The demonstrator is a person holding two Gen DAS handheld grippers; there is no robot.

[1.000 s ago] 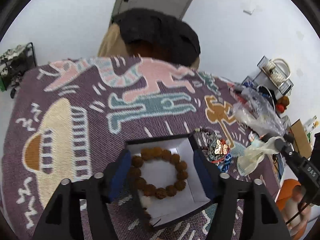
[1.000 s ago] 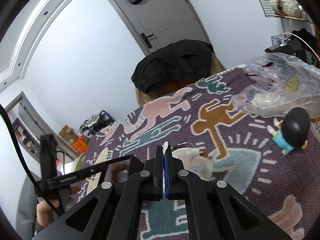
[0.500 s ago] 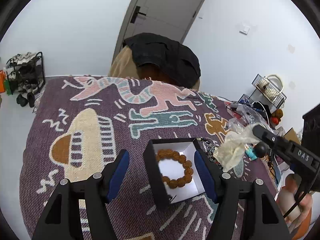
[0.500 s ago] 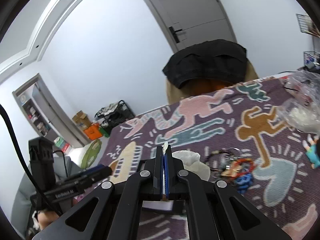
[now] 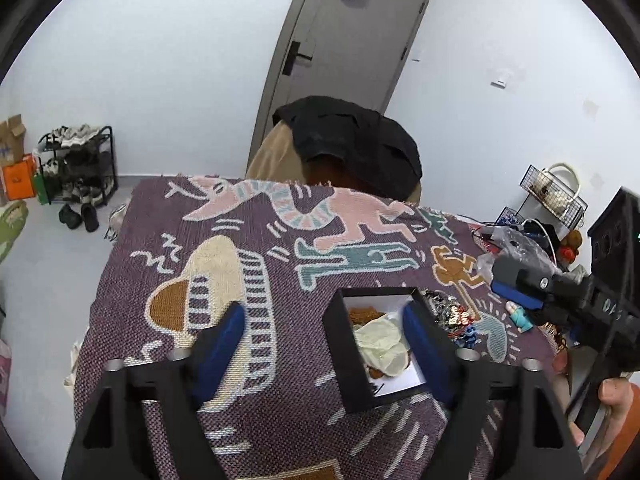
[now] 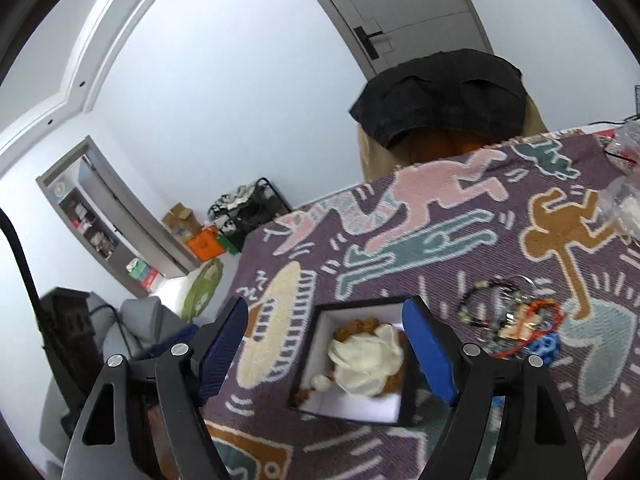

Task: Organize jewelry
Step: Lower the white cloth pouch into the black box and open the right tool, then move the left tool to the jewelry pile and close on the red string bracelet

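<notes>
Only "DAS" can be read, printed on the right gripper (image 5: pixel 516 290) body.

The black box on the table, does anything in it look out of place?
Yes. A crumpled cream pouch lies loose in the black box, on top of the brown bead bracelet, covering most of it. Both grippers are open above.

Left of the black box (image 6: pixel 362 364) you have open desk (image 6: pixel 440 248) cloth; right of it the tangled bracelets (image 6: pixel 510 330) lie near, and a pale pouch (image 6: pixel 366 362) fills the box.
</notes>
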